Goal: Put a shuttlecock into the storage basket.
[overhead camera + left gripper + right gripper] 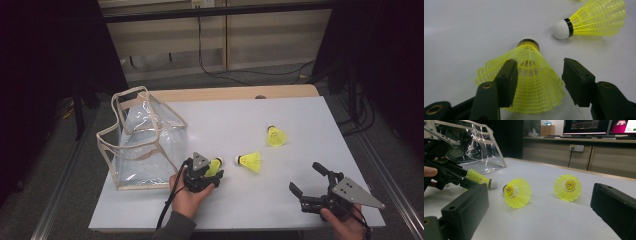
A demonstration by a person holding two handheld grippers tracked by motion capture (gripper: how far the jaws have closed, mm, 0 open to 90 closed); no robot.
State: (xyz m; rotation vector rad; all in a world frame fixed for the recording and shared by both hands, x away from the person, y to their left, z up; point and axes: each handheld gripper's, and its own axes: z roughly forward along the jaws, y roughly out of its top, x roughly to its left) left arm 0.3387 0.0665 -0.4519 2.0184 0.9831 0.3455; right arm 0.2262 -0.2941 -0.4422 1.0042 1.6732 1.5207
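Left hand-held gripper [537, 75] half-open astride a yellow shuttlecock [529, 75], lower centre; right pad apparently clear. Right hand-held gripper [307, 180] wide open, empty.

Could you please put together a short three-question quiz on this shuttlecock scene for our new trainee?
1. How many yellow shuttlecocks are on the table?
2. True or false: the right tongs hold a shuttlecock.
3. Which lies nearest the clear bag? A) the shuttlecock between the left tongs B) the middle shuttlecock C) the far shuttlecock

Key
1. Three: the near shuttlecock between the left tongs, the middle shuttlecock and the far shuttlecock.
2. False: the right tongs stand open and hold nothing, apart from all three.
3. A. One jaw lies against its skirt; the other is still apart.
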